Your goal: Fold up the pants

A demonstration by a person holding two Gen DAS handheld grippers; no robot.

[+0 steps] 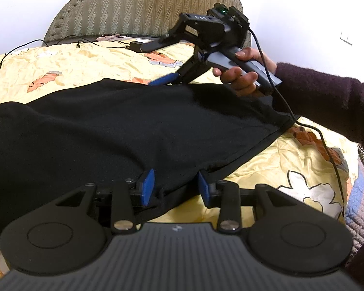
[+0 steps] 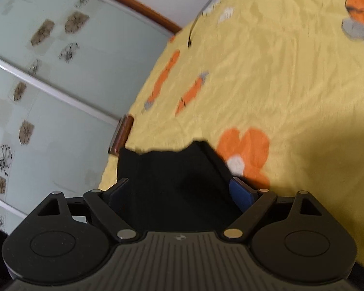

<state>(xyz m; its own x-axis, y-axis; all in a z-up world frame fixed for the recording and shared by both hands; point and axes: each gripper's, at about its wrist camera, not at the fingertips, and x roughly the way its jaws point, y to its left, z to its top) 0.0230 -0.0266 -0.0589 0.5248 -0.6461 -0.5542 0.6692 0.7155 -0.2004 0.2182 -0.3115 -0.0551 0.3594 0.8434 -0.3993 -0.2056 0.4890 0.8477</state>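
Black pants lie spread over a yellow bedspread with orange flowers. My left gripper is at their near hem, its blue pads apart, and the hem's edge runs between them without being pinched. A hand holds my right gripper at the pants' far edge with its jaws wide open; one blue pad touches the cloth and the other finger stands well above it. In the right wrist view, a stretch of the pants fills the space between the right gripper's spread fingers.
A padded headboard stands at the bed's far end. Thin cables and a black adapter lie on the bedspread beyond the pants. Patterned sliding doors line the bed's far side. A dark sleeve reaches in from the right.
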